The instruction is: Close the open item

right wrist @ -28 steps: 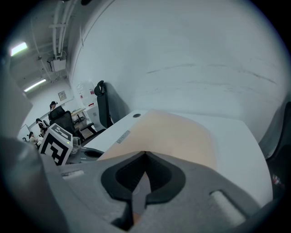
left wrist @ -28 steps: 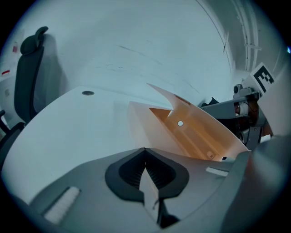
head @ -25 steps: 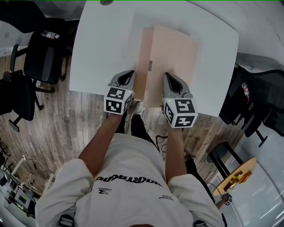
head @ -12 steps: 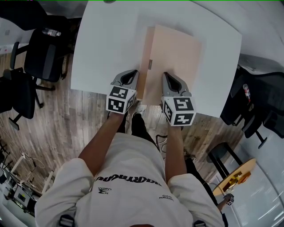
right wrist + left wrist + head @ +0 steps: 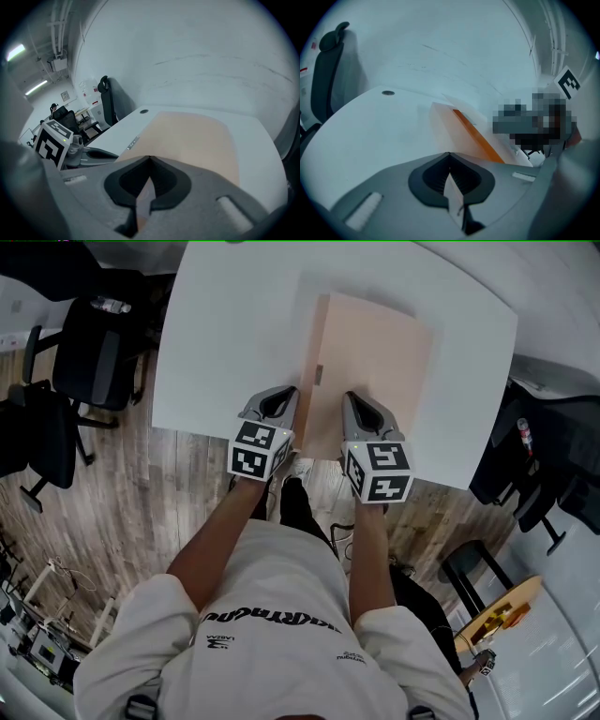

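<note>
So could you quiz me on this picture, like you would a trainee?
1. True or false: the flat beige case lies on a black table.
2. Where is the right gripper?
A. over the case's near end
B. beyond the case's far end
C. far off to one side of the case
3. Fill in: the jaws of the left gripper and of the right one are ___, with nothing gripped between them.

Key: 1 false, the table is white; 2 A; 3 together.
</note>
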The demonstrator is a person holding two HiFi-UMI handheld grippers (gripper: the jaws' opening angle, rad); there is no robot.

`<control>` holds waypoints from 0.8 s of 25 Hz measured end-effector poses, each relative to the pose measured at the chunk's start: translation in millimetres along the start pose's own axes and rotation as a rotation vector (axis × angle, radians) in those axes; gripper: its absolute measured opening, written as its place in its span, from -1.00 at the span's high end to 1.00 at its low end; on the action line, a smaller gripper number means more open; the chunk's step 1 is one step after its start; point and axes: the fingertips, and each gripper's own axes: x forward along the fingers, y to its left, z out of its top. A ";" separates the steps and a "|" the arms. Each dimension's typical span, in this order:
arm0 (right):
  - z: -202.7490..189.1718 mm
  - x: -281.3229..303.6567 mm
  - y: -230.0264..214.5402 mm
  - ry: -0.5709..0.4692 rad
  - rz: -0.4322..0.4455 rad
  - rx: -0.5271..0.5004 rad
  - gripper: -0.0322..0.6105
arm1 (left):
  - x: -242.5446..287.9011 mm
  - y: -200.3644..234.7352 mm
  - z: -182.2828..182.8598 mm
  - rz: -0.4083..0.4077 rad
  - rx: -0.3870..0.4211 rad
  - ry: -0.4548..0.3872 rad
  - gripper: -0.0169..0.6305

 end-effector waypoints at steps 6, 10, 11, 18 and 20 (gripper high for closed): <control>-3.1 6.3 0.9 0.016 0.007 0.005 0.90 | 1.5 0.6 0.2 -0.005 -0.008 0.001 0.94; -4.8 9.4 2.2 0.024 0.008 0.008 0.90 | 1.8 1.2 0.8 -0.006 -0.010 0.002 0.94; -5.6 10.8 2.7 0.028 0.010 0.008 0.90 | 1.8 1.6 1.1 -0.007 -0.012 0.002 0.94; -8.9 16.7 4.8 0.035 0.021 0.002 0.90 | 3.3 3.6 1.5 -0.007 -0.015 -0.002 0.94; -9.0 17.0 4.9 0.038 0.024 0.002 0.90 | 3.2 3.1 1.7 -0.010 -0.016 -0.003 0.94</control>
